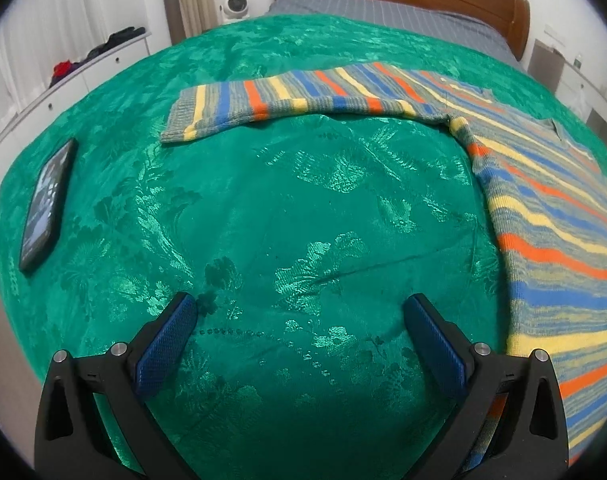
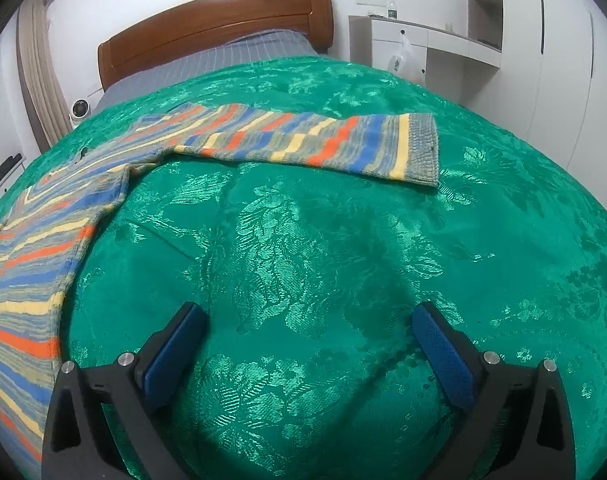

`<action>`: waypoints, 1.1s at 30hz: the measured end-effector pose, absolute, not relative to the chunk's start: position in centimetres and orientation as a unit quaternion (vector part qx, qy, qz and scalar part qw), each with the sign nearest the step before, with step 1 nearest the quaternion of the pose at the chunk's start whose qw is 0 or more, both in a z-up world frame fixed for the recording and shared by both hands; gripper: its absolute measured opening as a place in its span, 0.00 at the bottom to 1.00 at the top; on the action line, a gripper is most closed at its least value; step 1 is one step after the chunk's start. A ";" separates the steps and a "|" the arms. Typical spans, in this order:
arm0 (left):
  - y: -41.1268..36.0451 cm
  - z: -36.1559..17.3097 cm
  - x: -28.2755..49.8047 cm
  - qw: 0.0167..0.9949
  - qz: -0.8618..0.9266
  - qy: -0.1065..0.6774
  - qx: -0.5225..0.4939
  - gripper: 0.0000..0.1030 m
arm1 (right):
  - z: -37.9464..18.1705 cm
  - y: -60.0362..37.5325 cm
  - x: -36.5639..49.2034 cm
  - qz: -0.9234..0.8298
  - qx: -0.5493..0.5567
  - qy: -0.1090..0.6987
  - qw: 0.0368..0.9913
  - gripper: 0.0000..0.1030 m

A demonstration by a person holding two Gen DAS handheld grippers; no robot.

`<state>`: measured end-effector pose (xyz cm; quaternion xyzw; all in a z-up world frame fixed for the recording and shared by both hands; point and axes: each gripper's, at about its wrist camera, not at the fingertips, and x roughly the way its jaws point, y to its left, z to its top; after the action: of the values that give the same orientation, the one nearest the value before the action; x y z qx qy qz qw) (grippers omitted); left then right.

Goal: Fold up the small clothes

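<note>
A small striped knit sweater (image 1: 551, 208) in blue, orange, yellow and grey lies flat on a green bedspread (image 1: 303, 220). In the left wrist view its body fills the right side and one sleeve (image 1: 287, 100) stretches left. My left gripper (image 1: 301, 308) is open and empty above bare bedspread, left of the sweater's body. In the right wrist view the sweater (image 2: 35, 248) lies at the left and its other sleeve (image 2: 323, 144) stretches right, ending in a grey cuff (image 2: 423, 148). My right gripper (image 2: 309, 316) is open and empty above the bedspread (image 2: 323, 248), right of the body.
A dark phone (image 1: 45, 204) lies on the bedspread at the left. A wooden headboard (image 2: 215, 24) and grey sheet stand at the far end. White drawers (image 1: 83, 76) line the left side, a white desk unit (image 2: 431, 48) the right.
</note>
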<state>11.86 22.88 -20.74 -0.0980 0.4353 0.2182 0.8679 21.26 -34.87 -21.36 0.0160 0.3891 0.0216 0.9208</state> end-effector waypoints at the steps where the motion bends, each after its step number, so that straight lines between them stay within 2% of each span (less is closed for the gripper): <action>1: 22.9 -20.7 11.8 0.867 0.219 0.436 -0.099 1.00 | -21.4 -34.9 21.3 0.021 0.016 0.390 0.920 1.00; 33: 22.0 -20.9 11.6 0.870 0.237 0.423 -0.089 1.00 | -21.4 -34.8 21.4 0.018 0.013 0.394 0.919 1.00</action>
<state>11.56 22.04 -20.94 -0.0892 0.4231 0.2368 0.8700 21.38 -34.81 -21.43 0.0134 0.3943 0.0183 0.9187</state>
